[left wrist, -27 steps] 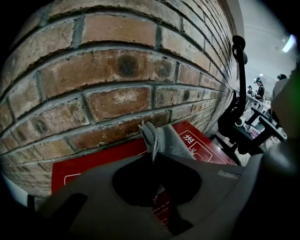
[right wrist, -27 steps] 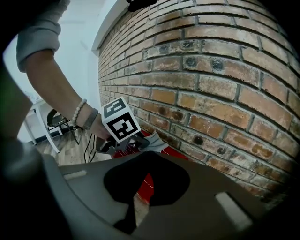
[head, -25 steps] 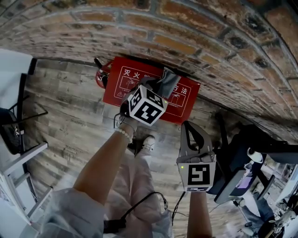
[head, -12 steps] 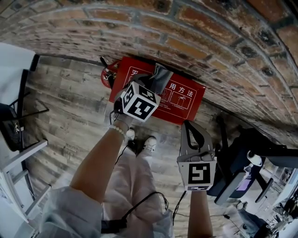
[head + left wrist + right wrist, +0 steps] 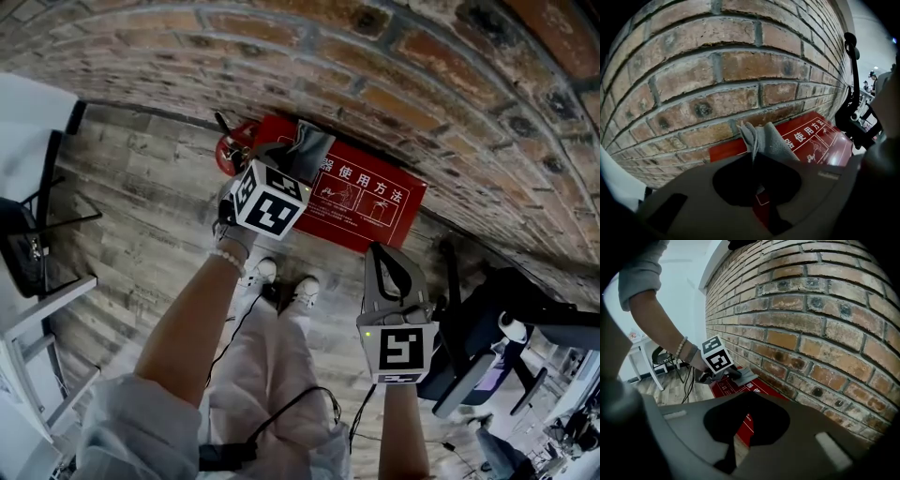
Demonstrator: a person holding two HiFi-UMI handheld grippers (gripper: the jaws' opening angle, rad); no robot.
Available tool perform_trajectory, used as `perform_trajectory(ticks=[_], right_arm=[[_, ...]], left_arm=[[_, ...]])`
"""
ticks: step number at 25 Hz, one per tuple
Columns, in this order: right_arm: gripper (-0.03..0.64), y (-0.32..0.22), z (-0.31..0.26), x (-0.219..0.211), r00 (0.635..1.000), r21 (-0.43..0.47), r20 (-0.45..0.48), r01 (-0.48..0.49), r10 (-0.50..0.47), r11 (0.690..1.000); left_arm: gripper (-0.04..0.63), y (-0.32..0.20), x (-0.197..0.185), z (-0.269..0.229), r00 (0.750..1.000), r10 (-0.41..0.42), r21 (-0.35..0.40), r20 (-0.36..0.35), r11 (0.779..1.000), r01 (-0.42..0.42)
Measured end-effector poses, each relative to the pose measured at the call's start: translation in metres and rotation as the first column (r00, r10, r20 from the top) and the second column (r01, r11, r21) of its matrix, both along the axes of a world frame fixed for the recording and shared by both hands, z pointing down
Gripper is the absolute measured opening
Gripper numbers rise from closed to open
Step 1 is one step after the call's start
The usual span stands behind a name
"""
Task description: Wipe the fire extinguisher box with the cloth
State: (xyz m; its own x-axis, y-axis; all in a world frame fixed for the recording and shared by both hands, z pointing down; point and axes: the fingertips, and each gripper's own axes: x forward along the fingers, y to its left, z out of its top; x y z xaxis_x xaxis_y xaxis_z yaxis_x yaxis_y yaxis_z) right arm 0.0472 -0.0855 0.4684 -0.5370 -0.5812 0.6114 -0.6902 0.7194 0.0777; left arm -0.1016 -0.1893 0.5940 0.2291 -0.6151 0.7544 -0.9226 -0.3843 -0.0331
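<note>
The cloth (image 5: 765,140) is pinched between the fingers of the left gripper (image 5: 757,161) and is spread just beyond their tips, on top of the fire extinguisher box (image 5: 820,140). The box is laid along the foot of the brick wall (image 5: 717,70), which rises directly behind those fingertips. Most of the box is stretched to the fingers' right. The right gripper (image 5: 382,251) is held well apart over the floor (image 5: 141,206), with its fingertips pointed at the box's near edge.

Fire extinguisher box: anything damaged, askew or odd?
Nothing damaged or spilled. The fire extinguisher box sits on the floor against the brick wall, with the cloth pinched in the left gripper on its printed face. One oddity: a red extinguisher stands outside it, at its end.
</note>
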Motion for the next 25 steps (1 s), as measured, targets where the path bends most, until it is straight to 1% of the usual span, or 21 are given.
perform_trajectory(ticks=[6,14,17,21,25], right_arm=[[0.009,-0.003,0.001,-0.016,1.0,0.0,0.002,0.027,-0.027,1.0],[0.009,-0.004,0.002,-0.033,0.999,0.001,0.002,0.053,-0.053,0.999],[0.009,-0.003,0.002,-0.038,0.998,0.002,0.001,0.06,-0.06,0.998],[0.009,-0.002,0.003,-0.042,0.998,-0.002,0.002,0.068,-0.068,0.998],[0.009,0.001,0.004,-0.045,0.997,-0.005,0.001,0.071,-0.071,0.997]], left_arm=[[0.014,0.002,-0.028,0.0,0.999,-0.039,0.004,0.016,0.999,0.038],[0.014,0.007,-0.061,0.0,0.994,-0.108,0.005,0.015,0.994,0.108],[0.014,0.011,-0.069,0.001,0.993,-0.116,0.0,0.015,0.993,0.116],[0.014,0.015,-0.079,0.002,0.989,-0.148,-0.008,0.0,0.989,0.148],[0.014,0.016,-0.081,0.002,0.99,-0.143,-0.008,-0.002,0.99,0.143]])
